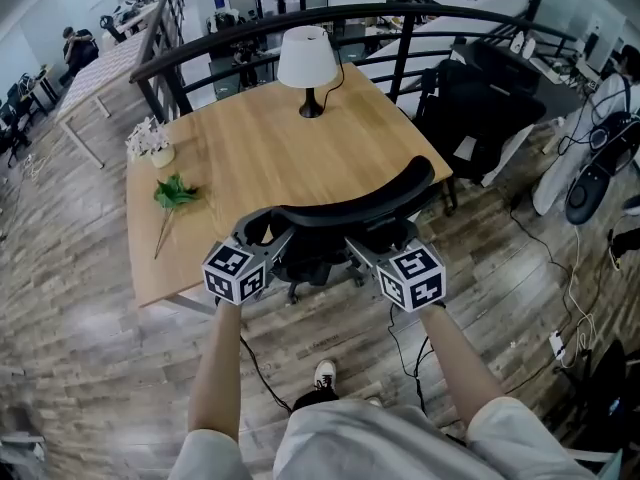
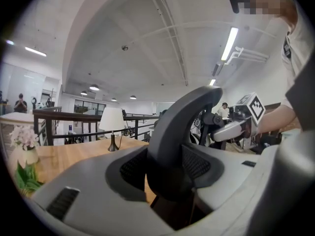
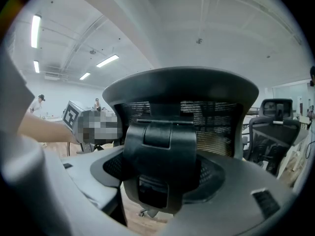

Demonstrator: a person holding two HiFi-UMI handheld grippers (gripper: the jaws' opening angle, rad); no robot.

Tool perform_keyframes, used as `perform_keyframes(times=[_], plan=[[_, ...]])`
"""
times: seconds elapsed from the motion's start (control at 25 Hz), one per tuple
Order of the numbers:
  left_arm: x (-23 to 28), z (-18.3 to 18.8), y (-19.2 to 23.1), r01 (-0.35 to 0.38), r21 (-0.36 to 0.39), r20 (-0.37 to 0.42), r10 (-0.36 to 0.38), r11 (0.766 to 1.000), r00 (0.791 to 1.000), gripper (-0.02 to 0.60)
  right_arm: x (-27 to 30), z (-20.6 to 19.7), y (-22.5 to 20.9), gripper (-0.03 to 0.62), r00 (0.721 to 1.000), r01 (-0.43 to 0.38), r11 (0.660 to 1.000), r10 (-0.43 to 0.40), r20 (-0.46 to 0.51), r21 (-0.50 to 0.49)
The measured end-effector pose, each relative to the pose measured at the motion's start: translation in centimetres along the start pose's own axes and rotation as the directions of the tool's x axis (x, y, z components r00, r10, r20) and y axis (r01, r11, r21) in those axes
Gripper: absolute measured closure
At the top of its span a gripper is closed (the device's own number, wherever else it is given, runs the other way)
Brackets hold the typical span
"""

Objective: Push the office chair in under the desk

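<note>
One desk (image 1: 260,138) and office chair (image 1: 352,206) share plank flooring (image 1: 90,368).

Office chair (image 1: 358,205): backrest frame of black plastic, smooth and matt; panel inside the frame of black woven mesh, open and rough-looking.
Worktop (image 1: 260,158): light wood with visible grain, smooth, low sheen.
Lamp (image 1: 307,56), on the worktop: white shade, cloth-like, matt; dark stem and base.
Railing (image 1: 403,56), behind the worktop: dark metal, smooth, matt.
Floor (image 1: 80,368), around the worktop: grey-brown wood planks, matt, uneven in tone.
Left gripper (image 2: 170,173): grey plastic shell, smooth, matt.
</note>
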State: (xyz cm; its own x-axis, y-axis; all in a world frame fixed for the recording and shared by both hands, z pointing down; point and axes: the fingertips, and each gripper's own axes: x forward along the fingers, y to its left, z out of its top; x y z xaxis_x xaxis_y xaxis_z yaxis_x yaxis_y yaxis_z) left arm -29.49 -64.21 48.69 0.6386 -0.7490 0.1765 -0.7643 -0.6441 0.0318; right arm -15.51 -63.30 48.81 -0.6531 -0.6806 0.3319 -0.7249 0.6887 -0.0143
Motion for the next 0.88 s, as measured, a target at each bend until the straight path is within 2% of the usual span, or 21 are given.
perform_keyframes(times=[0.12, 0.24, 0.32, 0.6, 0.88], plan=[[-0.4, -0.3, -0.1, -0.048, 0.065, -0.005, 0.048, 0.997, 0.999, 0.327, -0.2, -0.3, 0.2, 0.253, 1.0, -0.006, 1.0, 0.005, -0.023, -0.013], [-0.9, -0.5, -0.2, -0.109, 0.146, -0.031, 0.115, 0.983, 0.993, 0.304, -0.8, -0.4, 0.0, 0.247, 0.999, 0.021, 0.999, -0.022, -0.031, -0.028], [-1.6, -0.4, -0.3, -0.134, 0.172, -0.038, 0.143, 0.976, 0.989, 0.308, -1.3, -0.4, -0.1, 0.243, 0.999, 0.033, 0.998, -0.035, -0.032, -0.044], [-5.1, -0.1, -1.9, -0.212, 0.122, -0.02, 0.216, 0.97, 0.976, 0.308, -5.0, -0.6, -0.5, 0.241, 0.998, 0.065, 0.992, -0.067, -0.017, -0.105], [-9.1, 0.6, -5.6, -0.288, 0.036, 0.043, 0.286, 0.957, 0.957, 0.313, -10.6, -1.1, -1.0, 0.244, 0.998, 0.068, 0.997, -0.067, 0.01, -0.041]])
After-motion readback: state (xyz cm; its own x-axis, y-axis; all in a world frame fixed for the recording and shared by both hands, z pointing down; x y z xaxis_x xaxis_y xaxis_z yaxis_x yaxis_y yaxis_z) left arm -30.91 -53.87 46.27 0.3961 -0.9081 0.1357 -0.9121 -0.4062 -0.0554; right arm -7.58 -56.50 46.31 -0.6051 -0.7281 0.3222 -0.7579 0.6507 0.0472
